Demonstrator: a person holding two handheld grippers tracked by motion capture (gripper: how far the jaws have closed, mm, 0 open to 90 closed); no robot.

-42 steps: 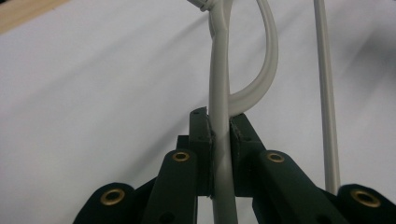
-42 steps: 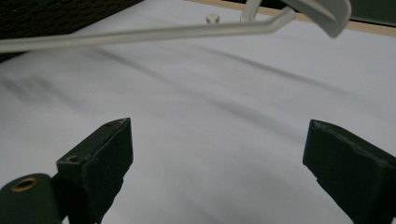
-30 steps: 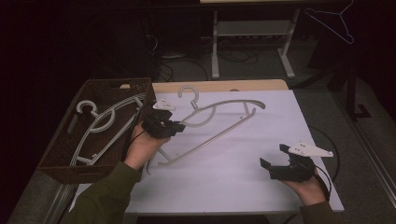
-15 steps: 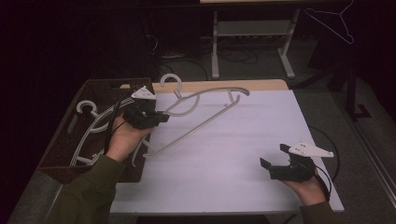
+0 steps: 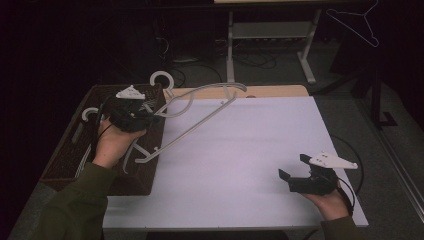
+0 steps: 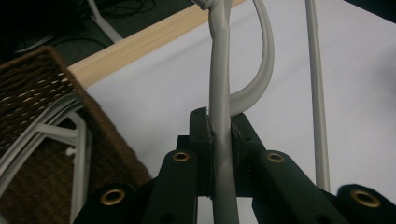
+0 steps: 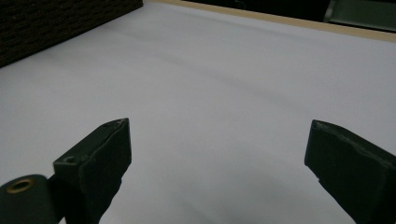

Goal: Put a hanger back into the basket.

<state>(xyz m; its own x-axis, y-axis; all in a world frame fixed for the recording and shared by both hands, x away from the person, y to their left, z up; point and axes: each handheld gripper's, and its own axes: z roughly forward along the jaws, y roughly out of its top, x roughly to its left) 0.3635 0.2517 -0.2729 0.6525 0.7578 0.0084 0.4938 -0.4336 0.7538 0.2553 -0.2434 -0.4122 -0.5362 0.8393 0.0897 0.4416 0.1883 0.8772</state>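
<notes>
**Hanger lifted at the basket's edge**

I had the grey hanger [image 5: 200, 107] clamped in my left gripper [image 5: 134, 116]; the left gripper view showed both black jaws pressed tight on one of its arms [image 6: 220, 135]. The hanger hung in the air, tilted, its hook [image 5: 161, 79] up near the far rim of the basket [image 5: 65, 165] and its long bar slanting down over the basket's right wall. More pale hangers [image 5: 95, 116] lay inside that dark woven basket, which stood at the left end of the table.

My right gripper [image 5: 296, 173] rested low near the front right corner, jaws wide apart with nothing between them, only bare tabletop ahead [image 7: 219, 140].

The table [image 5: 250, 150] was covered in a plain white sheet, with a strip of light wood [image 5: 270, 91] showing along its far edge. Beyond it the room was dim: a dark floor with loose cables [image 5: 250, 57], the pale legs of a stand [image 5: 231, 45], and another hanger [image 5: 356, 24] hung at the upper right. I could read no labels or writing anywhere.
</notes>
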